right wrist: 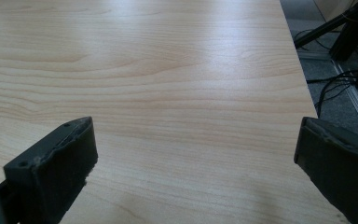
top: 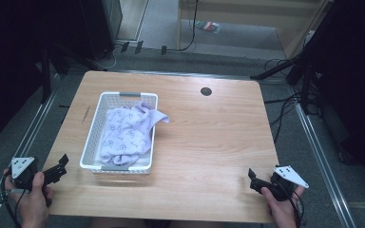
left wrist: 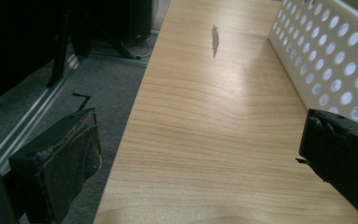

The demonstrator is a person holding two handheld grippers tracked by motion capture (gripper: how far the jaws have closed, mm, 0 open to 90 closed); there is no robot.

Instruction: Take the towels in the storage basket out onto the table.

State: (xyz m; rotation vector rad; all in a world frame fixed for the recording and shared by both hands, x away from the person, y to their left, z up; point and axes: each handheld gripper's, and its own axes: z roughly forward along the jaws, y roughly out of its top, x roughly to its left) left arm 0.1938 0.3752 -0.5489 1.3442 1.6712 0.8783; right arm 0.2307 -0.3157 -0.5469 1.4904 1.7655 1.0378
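— What's in the basket (top: pixel 91 137)?
— A crumpled lilac cloth (top: pixel 127 133) with a faint print — one corner draped over the right rim. White perforated plastic, rectangular, on the left half of the wooden table (top: pixel 209 142).
— And the grippers?
— Left gripper (top: pixel 62 165) and right gripper (top: pixel 253 179) at the near corners — jaws spread apart, holding nothing.

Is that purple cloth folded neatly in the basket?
No. The cloth lies crumpled in the basket, one corner draped over its right rim.
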